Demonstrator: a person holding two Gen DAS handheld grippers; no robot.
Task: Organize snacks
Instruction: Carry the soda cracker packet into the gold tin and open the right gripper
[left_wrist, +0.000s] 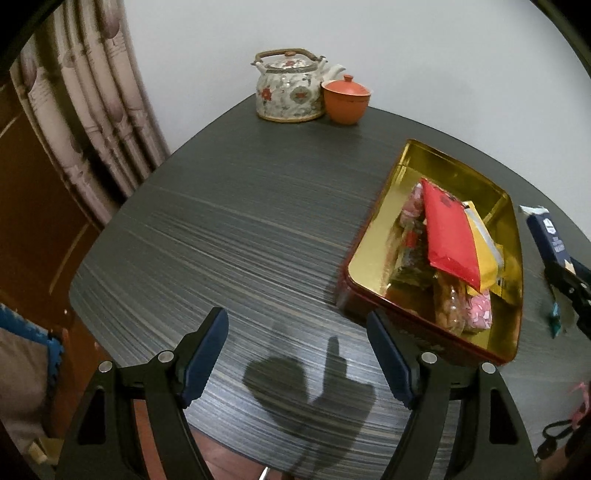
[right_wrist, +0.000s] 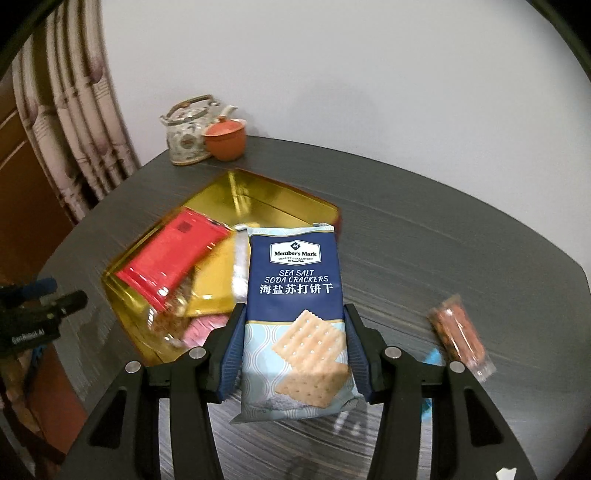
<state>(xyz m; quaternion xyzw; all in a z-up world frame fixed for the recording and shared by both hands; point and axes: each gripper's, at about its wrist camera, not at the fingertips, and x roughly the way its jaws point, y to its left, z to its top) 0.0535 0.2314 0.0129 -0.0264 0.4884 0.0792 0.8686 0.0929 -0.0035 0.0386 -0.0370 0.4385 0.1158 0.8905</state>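
Observation:
My right gripper (right_wrist: 293, 312) is shut on a blue pack of sea salt soda crackers (right_wrist: 295, 280) and holds it above the table, by the near right side of the gold tin (right_wrist: 258, 195). Inside the tin lie a red packet (right_wrist: 173, 254), a yellow packet (right_wrist: 214, 288) and other small snacks. The left wrist view has the same tin (left_wrist: 436, 166) on its right, with the red packet (left_wrist: 448, 232) on top. My left gripper (left_wrist: 295, 332) is open over bare table, left of the tin, with nothing between its fingers. The crackers (left_wrist: 546, 236) and the right gripper (left_wrist: 570, 286) show at that view's right edge.
A floral teapot (left_wrist: 286, 90) and an orange lidded cup (left_wrist: 345, 99) stand at the table's far edge by the wall. A clear pack of brown snacks (right_wrist: 460, 336) lies on the table to the right. A curtain (left_wrist: 92, 110) hangs on the left.

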